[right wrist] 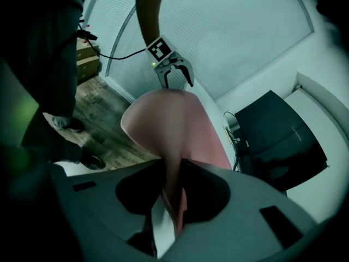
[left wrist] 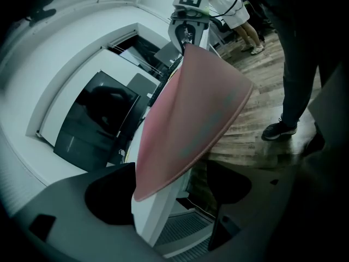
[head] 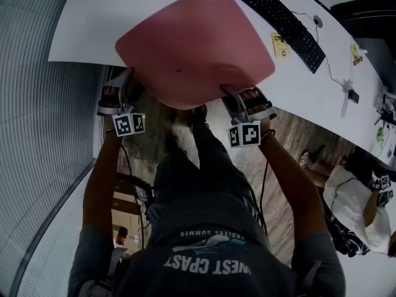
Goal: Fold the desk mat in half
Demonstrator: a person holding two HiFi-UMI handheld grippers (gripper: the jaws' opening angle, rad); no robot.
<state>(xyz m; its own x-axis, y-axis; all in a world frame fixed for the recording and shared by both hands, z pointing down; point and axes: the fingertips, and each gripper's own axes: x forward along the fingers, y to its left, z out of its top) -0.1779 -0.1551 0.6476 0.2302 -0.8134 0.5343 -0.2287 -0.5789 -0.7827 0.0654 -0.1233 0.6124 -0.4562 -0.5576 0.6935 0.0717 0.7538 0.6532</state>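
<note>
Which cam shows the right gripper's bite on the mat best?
Right gripper view: right gripper shut on the desk mat edge, seen straight on. Head view: gripper at the mat's near edge, contact hidden. Left gripper view: it is small, far across the mat.

Desk mat (head: pixel 192 48) on table (head: pixel 86 30), near edge overhanging front rim. Keyboard (head: pixel 281 23) right of mat, on same table. Left gripper (head: pixel 121 82) at mat's near-left corner, right gripper (head: pixel 238 96) at near-right.
</note>
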